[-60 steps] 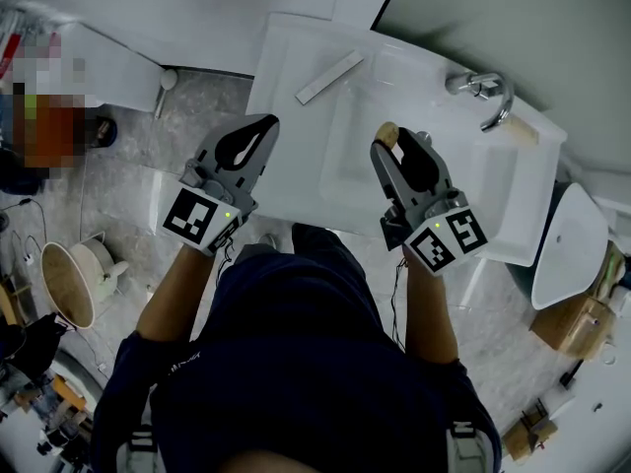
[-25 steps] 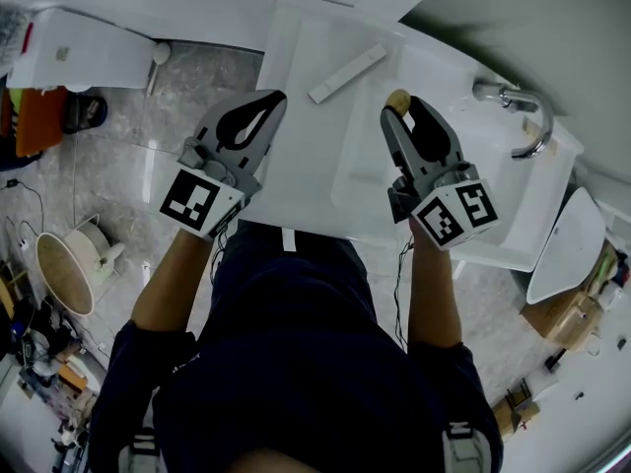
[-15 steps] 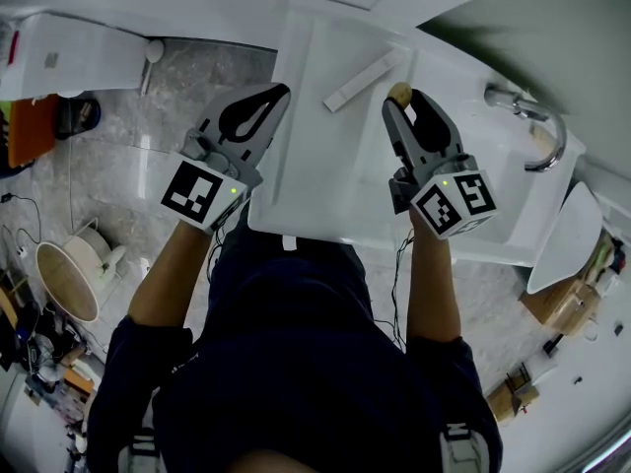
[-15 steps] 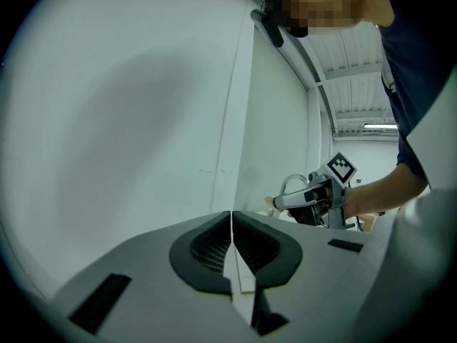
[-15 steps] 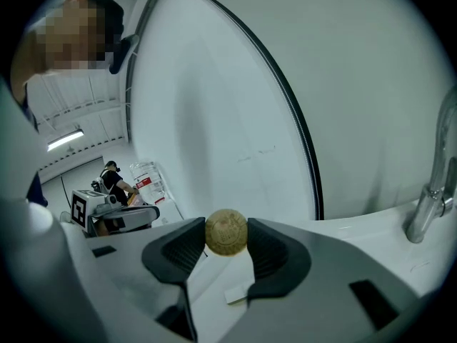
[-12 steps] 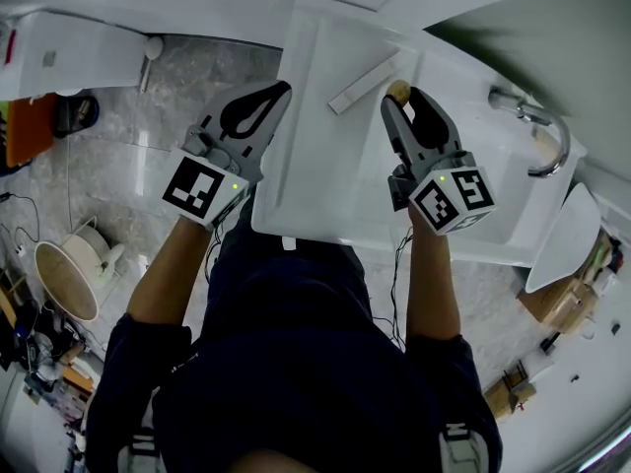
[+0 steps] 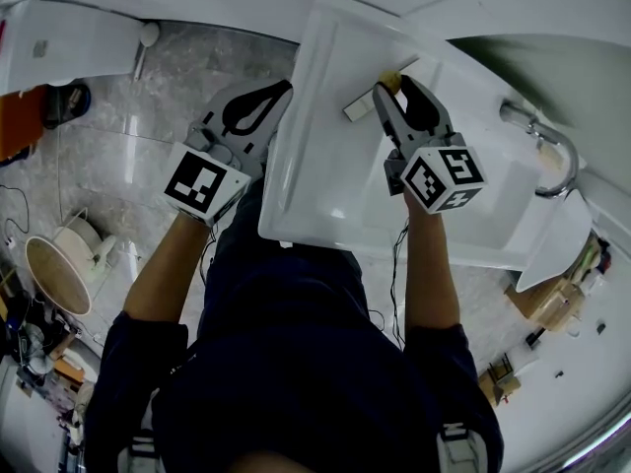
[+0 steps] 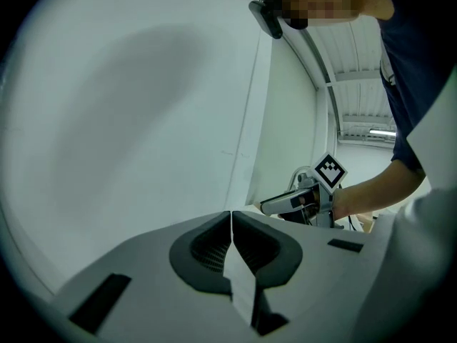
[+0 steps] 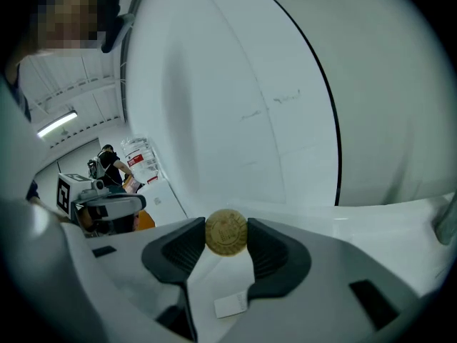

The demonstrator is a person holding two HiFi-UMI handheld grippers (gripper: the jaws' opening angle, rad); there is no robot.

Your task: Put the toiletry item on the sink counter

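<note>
A round tan disc with an embossed face, like a soap [image 9: 226, 233], is pinched between the pads of my right gripper [image 9: 226, 229]. In the head view this gripper [image 7: 391, 89] hangs over the white sink counter [image 7: 325, 166] with the tan disc [image 7: 391, 79] at its tips. It sits right beside a flat white bar [image 7: 357, 109] lying on the counter. The bar's end [image 9: 230, 305] shows below the jaws. My left gripper [image 7: 279, 87] is at the counter's left edge, shut and holding nothing [image 8: 231, 213].
The basin [image 7: 473, 195] and a chrome faucet [image 7: 552, 151] lie to the right of the counter. A white wall rises just behind. On the tiled floor to the left stand a white toilet tank [image 7: 59, 37] and a round tan bucket [image 7: 54, 269].
Both grippers have moved forward and down over the counter. The right one, still holding the tan disc, now reaches the near end of the white bar.
</note>
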